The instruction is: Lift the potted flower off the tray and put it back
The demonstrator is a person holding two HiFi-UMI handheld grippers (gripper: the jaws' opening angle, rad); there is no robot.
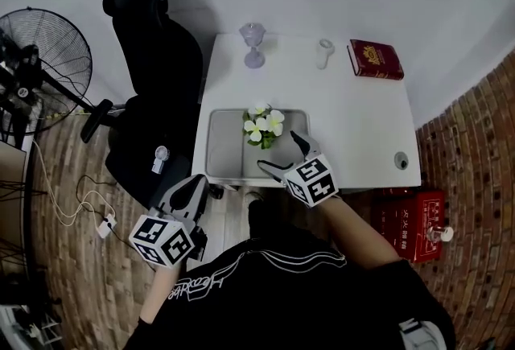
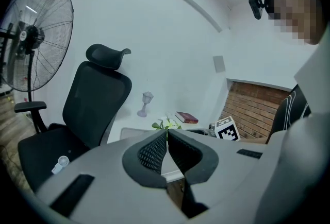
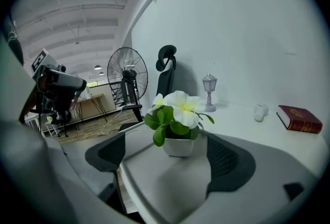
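The potted flower [image 2: 166, 124] is mostly hidden behind the left fingers [image 2: 152, 150]; past the right fingers [image 1: 302, 144], the title on the red book [image 1: 375, 59] is too small to read.

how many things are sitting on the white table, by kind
tray: 1
potted flower, on the tray: 1
glass goblet: 1
small white object: 1
red book: 1
total: 5

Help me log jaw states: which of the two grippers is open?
The right gripper: its jaws stand wide apart, aimed at the potted flower on the tray. The left gripper has its jaws together, holding nothing.
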